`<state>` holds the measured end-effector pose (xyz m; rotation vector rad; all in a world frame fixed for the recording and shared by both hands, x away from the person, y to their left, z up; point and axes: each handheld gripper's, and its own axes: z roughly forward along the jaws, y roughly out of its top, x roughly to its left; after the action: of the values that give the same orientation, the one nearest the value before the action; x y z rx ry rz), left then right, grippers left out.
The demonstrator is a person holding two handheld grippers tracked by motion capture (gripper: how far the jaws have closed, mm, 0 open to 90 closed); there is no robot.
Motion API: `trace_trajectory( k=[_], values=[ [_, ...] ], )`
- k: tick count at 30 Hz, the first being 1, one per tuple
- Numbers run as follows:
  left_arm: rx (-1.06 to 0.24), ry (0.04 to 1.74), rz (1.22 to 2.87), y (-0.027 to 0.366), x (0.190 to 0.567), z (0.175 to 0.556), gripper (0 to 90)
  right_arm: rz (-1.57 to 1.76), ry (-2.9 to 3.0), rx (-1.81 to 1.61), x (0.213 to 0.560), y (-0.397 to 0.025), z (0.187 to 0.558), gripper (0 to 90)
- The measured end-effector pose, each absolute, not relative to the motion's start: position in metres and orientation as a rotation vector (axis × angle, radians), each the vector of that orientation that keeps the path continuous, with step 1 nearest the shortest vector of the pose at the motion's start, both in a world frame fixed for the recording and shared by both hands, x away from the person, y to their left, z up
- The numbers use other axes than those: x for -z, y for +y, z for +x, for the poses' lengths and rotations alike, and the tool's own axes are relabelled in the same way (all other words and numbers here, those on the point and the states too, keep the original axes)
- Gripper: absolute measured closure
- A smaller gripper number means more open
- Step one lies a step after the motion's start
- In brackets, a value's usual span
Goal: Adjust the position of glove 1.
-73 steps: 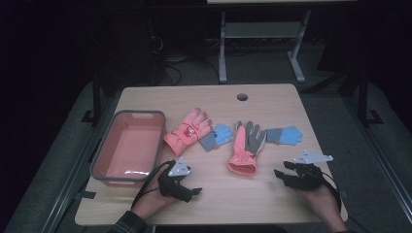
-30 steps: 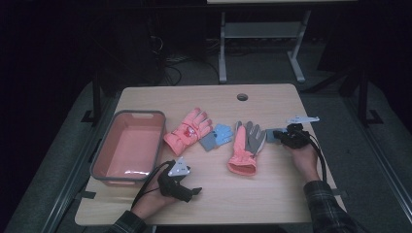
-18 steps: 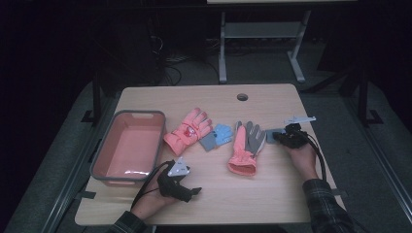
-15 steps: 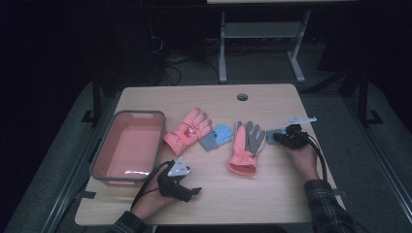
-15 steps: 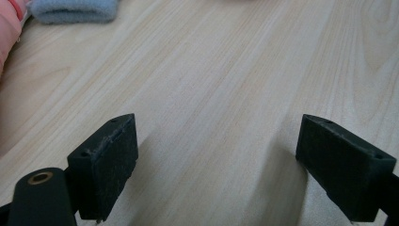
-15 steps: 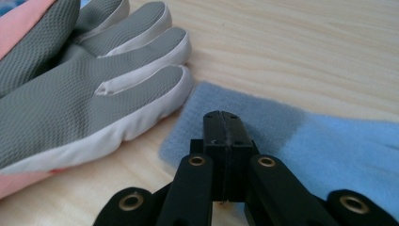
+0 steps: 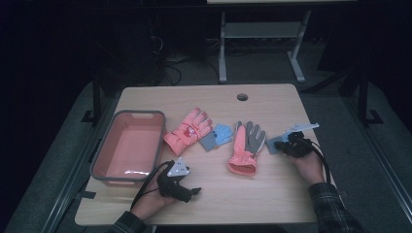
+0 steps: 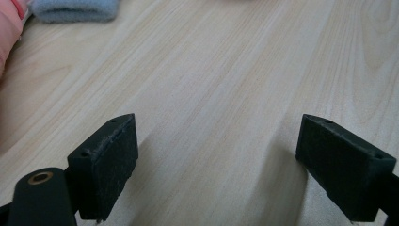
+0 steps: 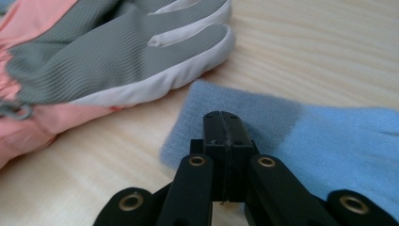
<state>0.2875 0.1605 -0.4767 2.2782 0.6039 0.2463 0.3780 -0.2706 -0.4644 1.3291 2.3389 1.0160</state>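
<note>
My right gripper [image 9: 225,127] is shut, its jaws pressed together on the grey cuff of a light blue knit glove [image 9: 339,136] lying flat on the table. In the high view that right gripper [image 7: 284,143] sits at the table's right edge over this blue glove [image 7: 272,144]. A pink glove with a grey palm [image 9: 117,52] lies just beside it, seen as pink-and-grey glove [image 7: 245,145]. My left gripper [image 8: 216,160] is open over bare wood, and stands as left gripper [image 7: 194,191] near the front edge.
A pink bin [image 7: 128,145] with a grey rim stands at the left. Another pink glove [image 7: 187,130] and a second blue glove [image 7: 218,135] lie mid-table. The wooden table [image 7: 272,194] has a cable hole [image 7: 242,96] at the back. Dark floor surrounds it.
The right gripper moved from the front right corner up to the blue glove and has stayed there over the last second. The left gripper has not moved.
</note>
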Motion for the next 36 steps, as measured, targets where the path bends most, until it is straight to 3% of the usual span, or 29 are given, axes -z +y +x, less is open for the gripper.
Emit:
trace_trajectory(
  k=[36],
  values=[
    [-0.253, 0.601, 2.278, 0.161, 0.477, 0.287, 12.5, 1.114, 2.633, -1.086, 0.459, -0.235, 0.28, 90.0]
  ],
)
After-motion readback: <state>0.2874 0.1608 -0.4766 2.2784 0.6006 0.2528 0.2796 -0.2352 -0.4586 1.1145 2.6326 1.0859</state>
